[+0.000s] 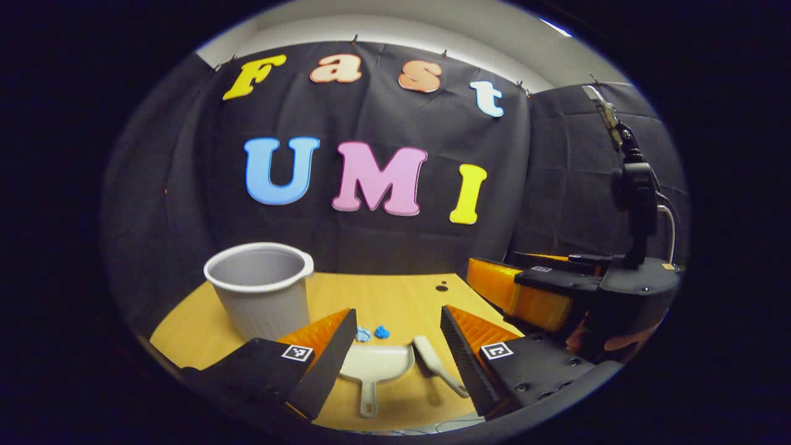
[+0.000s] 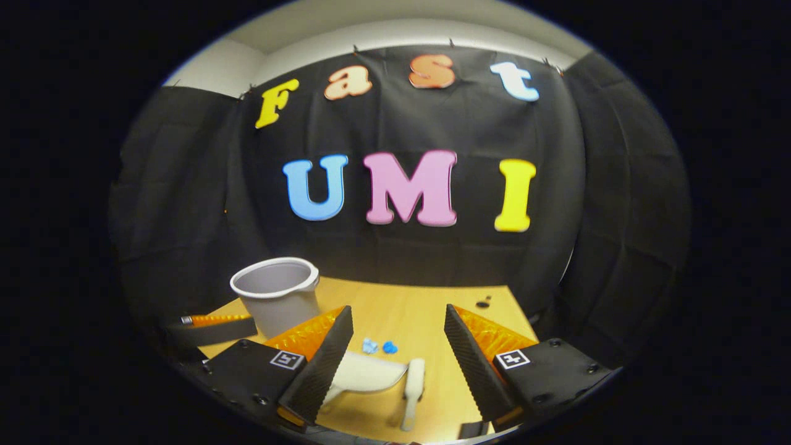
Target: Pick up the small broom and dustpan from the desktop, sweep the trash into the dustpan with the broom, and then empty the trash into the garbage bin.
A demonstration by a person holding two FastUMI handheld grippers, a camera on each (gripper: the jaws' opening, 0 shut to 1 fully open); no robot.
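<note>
My left tongs (image 1: 395,346) hang spread wide above the near edge of the bench (image 1: 395,293), pinching nothing, and my right tongs (image 2: 395,346) are spread just as wide and just as empty. I hold both apart and raised, I judge, so each can drop over its own tool: neither tool is lifted yet.

Going left to right across the bench: the garbage bin (image 1: 262,287) stands upright toward the far left side, its mouth open to receive the sweepings; I can see part of its inner wall and nothing in it, though its bottom is hidden. Next comes the dustpan (image 1: 377,364), lying flat near the near edge with its handle pointing back at me and its open lip facing the trash (image 1: 372,333), two small blue scraps just beyond that lip. The pan holds nothing yet. Just right of it lies the small broom (image 1: 435,364), close beside the pan, handle slanting toward me. That layout suits a pan for my left and a broom for my right.
</note>
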